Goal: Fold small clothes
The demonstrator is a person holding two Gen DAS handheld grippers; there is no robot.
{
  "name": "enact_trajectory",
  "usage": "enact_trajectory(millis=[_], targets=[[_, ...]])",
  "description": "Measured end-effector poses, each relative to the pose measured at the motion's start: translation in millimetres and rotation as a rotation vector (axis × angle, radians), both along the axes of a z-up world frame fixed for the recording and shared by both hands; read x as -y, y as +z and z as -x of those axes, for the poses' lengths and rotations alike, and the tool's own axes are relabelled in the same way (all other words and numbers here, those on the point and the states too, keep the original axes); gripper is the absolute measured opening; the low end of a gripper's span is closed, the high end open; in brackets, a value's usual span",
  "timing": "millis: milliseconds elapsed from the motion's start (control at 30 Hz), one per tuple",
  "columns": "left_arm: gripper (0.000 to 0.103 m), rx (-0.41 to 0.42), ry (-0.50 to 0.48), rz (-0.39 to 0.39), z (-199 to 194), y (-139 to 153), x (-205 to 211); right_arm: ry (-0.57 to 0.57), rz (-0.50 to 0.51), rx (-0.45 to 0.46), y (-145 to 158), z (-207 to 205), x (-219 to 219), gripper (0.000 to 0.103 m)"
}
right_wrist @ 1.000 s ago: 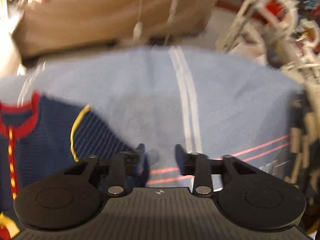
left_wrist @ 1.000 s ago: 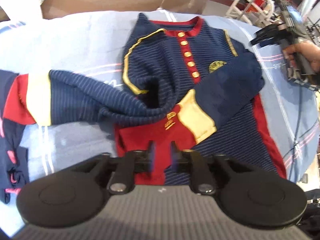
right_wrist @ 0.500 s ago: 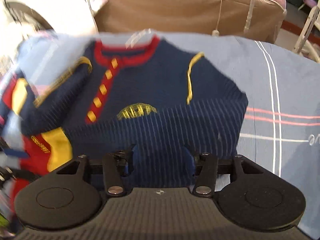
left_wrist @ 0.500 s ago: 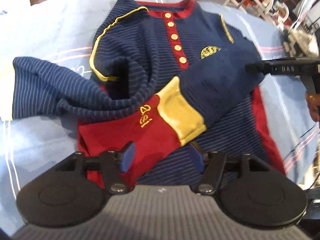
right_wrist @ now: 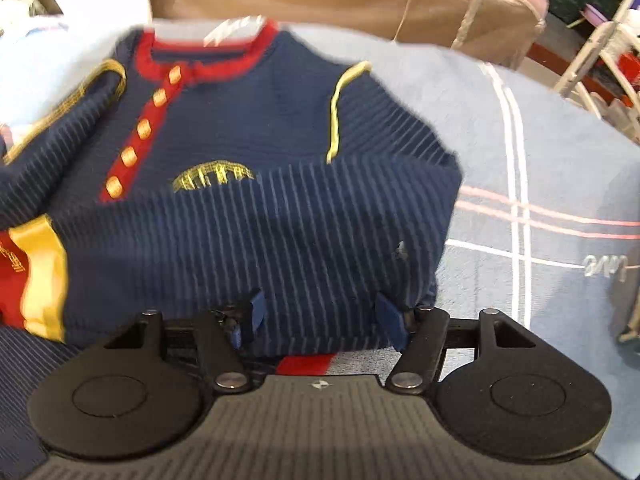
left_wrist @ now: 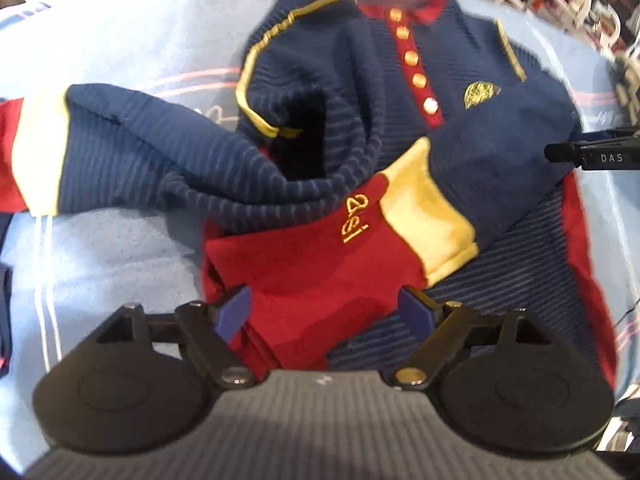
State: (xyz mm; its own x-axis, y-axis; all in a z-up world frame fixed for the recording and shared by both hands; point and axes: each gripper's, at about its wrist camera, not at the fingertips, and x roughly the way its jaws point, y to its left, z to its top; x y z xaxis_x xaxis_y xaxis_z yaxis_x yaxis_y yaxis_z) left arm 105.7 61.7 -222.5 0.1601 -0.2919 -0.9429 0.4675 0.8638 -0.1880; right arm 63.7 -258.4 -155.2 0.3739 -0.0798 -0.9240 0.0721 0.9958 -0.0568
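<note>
Both jaws just opened; sleeve cuff (left_wrist: 320,256) lies released between left gripper (left_wrist: 326,314).

Bright even light, motion blur, fisheye-bent edges.

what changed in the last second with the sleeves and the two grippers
Both grippers' jaws have just been opening: the left gripper let go of the red cuff, the right gripper swung in over the folded sleeve. The other sleeve still lies unfolded.
</note>
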Motion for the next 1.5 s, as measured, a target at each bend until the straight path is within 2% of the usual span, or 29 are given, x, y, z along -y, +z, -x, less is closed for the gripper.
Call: enact_trajectory(millis=[33, 100, 200, 367, 467, 600, 700, 800, 900, 967, 1033, 1067, 1133, 1167, 1300, 1400, 1500], targets=[[0.092, 0.013, 0.017, 0.017, 1.7, 8.4, -7.0, 0.004, -0.019, 0.024, 10.4, 1.5, -1.9, 0.103], [0.102, 0.061, 0.07, 0.045, 5.5, 24.9, -25.2, 0.019, -0.06, 0.066, 32.3, 6.7, -5.4, 0.103], [0.102, 0.104, 0.185, 0.066, 2.9, 41.5, -59.9, 0.05, -0.138, 0.111, 56.2, 9.0, -16.2, 0.103], [0.102, 0.106, 0.332, 0.04, -11.2, 47.1, -107.2, 0.143, -0.345, 0.102, 67.4, -6.1, -54.2, 0.103], [0.102, 0.073, 0.416, 0.064, -4.3, 42.2, -125.6, 0.236, -0.43, 0.084, 68.7, -30.2, -103.7, 0.103], [0.102, 0.057, 0.44, 0.078, 17.0, 34.8, -132.8, 0.374, -0.546, 0.095, 68.1, -69.3, -192.2, 0.103], [0.102, 0.054, 0.438, 0.072, 34.6, 32.5, -139.1, 0.477, -0.554, 0.1, 62.0, -94.5, -265.7, 0.103], [0.102, 0.051, 0.456, 0.047, 52.8, 30.6, -153.0, 0.559, -0.512, 0.103, 50.4, -113.8, -330.0, 0.103], [0.102, 0.029, 0.488, 0.034, 67.8, 23.7, -170.4, 0.578, -0.408, 0.121, 34.2, -127.9, -373.5, 0.103], [0.102, 0.009, 0.519, 0.037, 76.7, 18.4, -182.8, 0.59, -0.377, 0.111, 21.8, -137.3, -391.5, 0.103], [0.102, -0.008, 0.546, 0.034, 82.6, 13.2, -192.7, 0.589, -0.357, 0.109, 10.0, -145.3, -400.2, 0.096], [0.102, -0.017, 0.557, 0.032, 84.3, 10.8, -197.2, 0.585, -0.327, 0.11, 6.9, -149.4, -404.8, 0.09], [0.102, -0.027, 0.573, 0.031, 86.4, 8.3, -204.3, 0.566, -0.274, 0.089, 0.0, -154.7, -406.7, 0.036], [0.102, -0.029, 0.577, 0.033, 86.0, 7.1, -206.0, 0.549, -0.28, 0.085, 0.2, -155.7, -402.6, 0.017], [0.102, -0.028, 0.566, 0.043, 78.6, 5.4, -207.8, 0.448, -0.446, 0.098, 25.9, -152.1, -368.0, 0.013], [0.102, -0.017, 0.538, 0.063, 65.8, 9.0, -200.8, 0.403, -0.624, 0.139, 71.3, -137.1, -319.6, 0.012], [0.102, 0.007, 0.493, 0.077, 50.0, 15.2, -189.3, 0.366, -0.719, 0.199, 124.7, -104.9, -249.8, 0.012]])
